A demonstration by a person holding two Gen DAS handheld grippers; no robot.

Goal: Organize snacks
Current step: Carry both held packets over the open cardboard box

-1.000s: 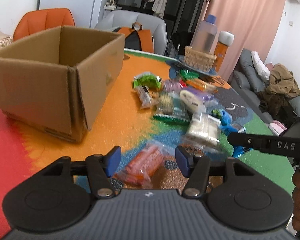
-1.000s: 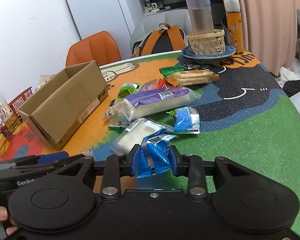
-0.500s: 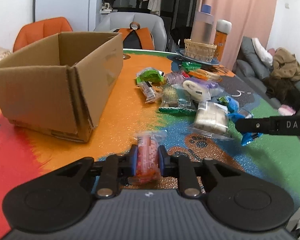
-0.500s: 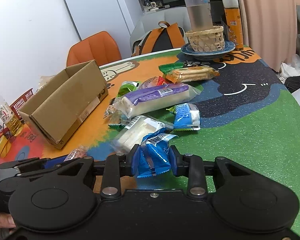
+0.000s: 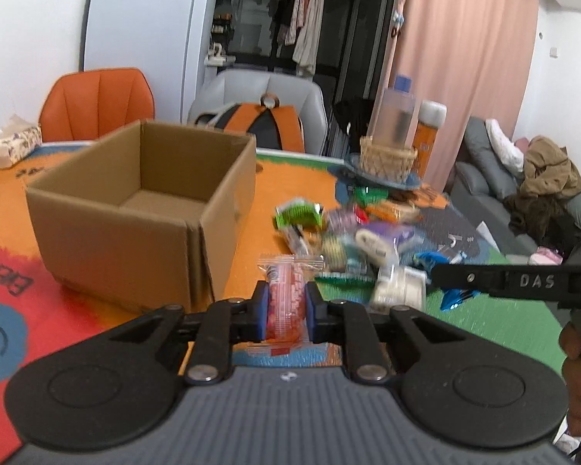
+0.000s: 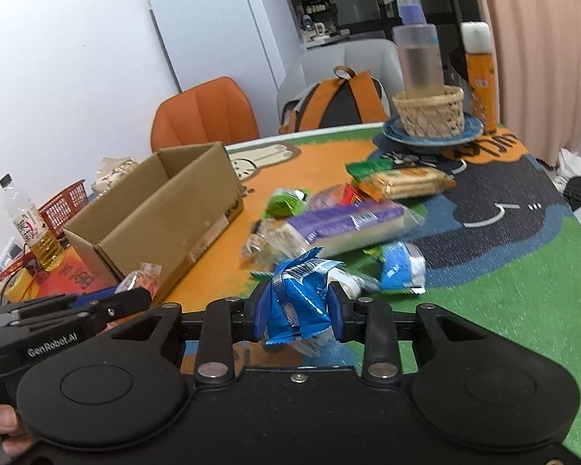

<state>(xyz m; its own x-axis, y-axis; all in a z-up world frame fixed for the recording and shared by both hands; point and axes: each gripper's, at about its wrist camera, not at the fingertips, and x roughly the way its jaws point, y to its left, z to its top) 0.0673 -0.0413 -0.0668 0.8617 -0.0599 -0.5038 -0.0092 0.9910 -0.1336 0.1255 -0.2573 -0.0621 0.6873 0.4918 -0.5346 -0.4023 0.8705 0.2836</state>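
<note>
My left gripper [image 5: 284, 312] is shut on a clear packet of orange-pink snacks [image 5: 284, 298] and holds it above the table, in front of the open cardboard box [image 5: 143, 209]. My right gripper [image 6: 296, 316] is shut on a crumpled blue snack packet [image 6: 294, 306], lifted above the green part of the mat. The box also shows in the right wrist view [image 6: 162, 217], to the left. A pile of loose snack packets [image 5: 352, 232] lies right of the box; it includes a long purple packet [image 6: 344, 224] and a blue packet [image 6: 401, 267].
A wicker basket with a bottle [image 6: 428, 112] stands on a blue plate at the table's far end beside an orange bottle [image 6: 480, 77]. Orange chair [image 5: 97, 104] and a backpack on a grey chair [image 5: 263, 124] stand behind. An oil bottle [image 6: 31, 228] and red basket [image 6: 64, 205] are far left.
My left gripper closed on the orange-pink packet and lifted it off the table toward the box. My right gripper rose a little, still holding the blue packet.
</note>
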